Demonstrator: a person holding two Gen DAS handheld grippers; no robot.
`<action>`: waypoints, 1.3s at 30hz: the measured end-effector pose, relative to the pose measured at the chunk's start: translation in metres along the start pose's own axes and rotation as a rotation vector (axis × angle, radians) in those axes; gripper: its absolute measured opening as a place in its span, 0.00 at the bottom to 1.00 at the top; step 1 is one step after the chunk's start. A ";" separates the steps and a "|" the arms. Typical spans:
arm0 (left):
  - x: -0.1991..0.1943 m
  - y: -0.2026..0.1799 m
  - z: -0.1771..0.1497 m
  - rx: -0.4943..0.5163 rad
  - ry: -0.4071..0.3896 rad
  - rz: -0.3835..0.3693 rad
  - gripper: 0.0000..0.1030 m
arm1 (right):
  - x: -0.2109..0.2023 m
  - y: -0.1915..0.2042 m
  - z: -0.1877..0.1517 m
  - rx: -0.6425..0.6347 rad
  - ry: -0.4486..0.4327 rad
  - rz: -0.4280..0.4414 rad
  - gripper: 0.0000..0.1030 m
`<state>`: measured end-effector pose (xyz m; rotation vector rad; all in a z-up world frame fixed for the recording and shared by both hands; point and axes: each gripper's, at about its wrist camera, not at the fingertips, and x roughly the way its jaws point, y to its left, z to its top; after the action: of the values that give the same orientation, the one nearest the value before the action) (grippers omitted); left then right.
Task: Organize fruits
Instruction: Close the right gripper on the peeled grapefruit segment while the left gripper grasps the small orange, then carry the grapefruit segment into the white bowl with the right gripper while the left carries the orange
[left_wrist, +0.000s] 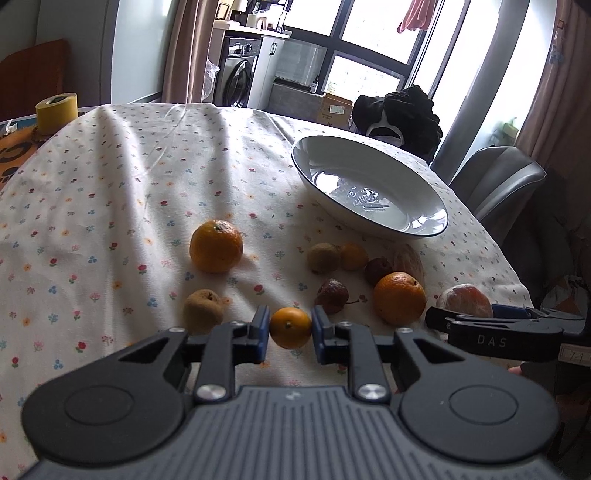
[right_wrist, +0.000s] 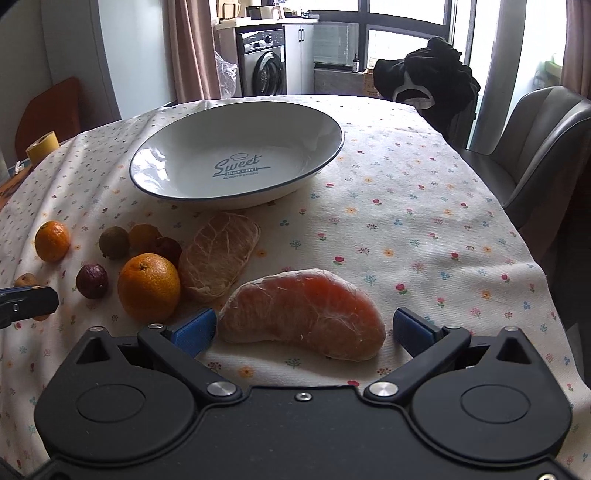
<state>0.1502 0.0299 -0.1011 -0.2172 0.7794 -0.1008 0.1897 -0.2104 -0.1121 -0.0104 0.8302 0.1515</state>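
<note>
both the left gripper (left_wrist: 290, 328) and the right gripper (right_wrist: 303, 326) are matte black, with blue finger pads (right_wrist: 195, 329), silver screws, round pivot discs and a ribbed base; white "das" lettering marks the right one.

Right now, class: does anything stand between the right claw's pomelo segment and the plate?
Yes. A second, paler peeled segment lies between the pomelo segment and the plate's near rim, slightly left. The right claw, open, straddles the fruit.

Bowl (right_wrist: 236, 166) glossy glazed ceramic; tablecloth (right_wrist: 424, 236) beneath it matt woven cloth. Pomelo segment (right_wrist: 303, 314) near bowl: dull, papery membrane. Gripper bodies matt black plastic.
</note>
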 end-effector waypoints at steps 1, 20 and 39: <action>0.000 0.001 0.000 -0.003 0.000 0.001 0.22 | 0.000 0.000 -0.001 0.004 -0.003 -0.005 1.00; 0.001 -0.006 0.018 0.008 -0.036 -0.003 0.22 | -0.016 -0.009 0.011 0.025 -0.057 0.059 0.86; 0.018 -0.019 0.058 0.047 -0.075 0.001 0.22 | -0.018 -0.010 0.050 0.011 -0.166 0.150 0.86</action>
<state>0.2038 0.0173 -0.0686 -0.1755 0.7013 -0.1090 0.2162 -0.2190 -0.0655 0.0743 0.6661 0.2853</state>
